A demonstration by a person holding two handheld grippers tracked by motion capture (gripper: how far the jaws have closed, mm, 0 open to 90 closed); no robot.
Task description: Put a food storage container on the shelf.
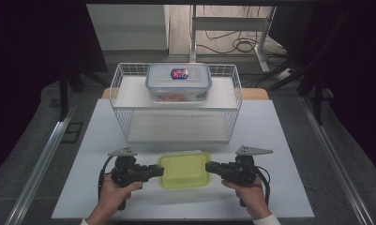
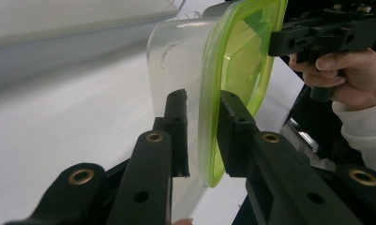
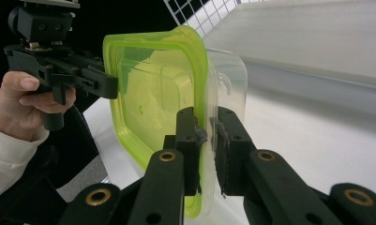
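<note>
While unreadable, blue-red lid label (image 1: 179,73).

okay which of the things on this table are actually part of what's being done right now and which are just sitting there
In use: green-lidded container, left gripper and right gripper at its opposite edges.

Lying about: wire basket, blue-rimmed container on its upper shelf.

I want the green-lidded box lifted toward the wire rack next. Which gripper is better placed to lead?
Neither alone. The left gripper and right gripper each clamp an opposite rim of the green-lidded box, level with each other. If one must lead, I'd pick the right: it looks set deeper over the lid edge. The wire rack stands straight ahead.
</note>
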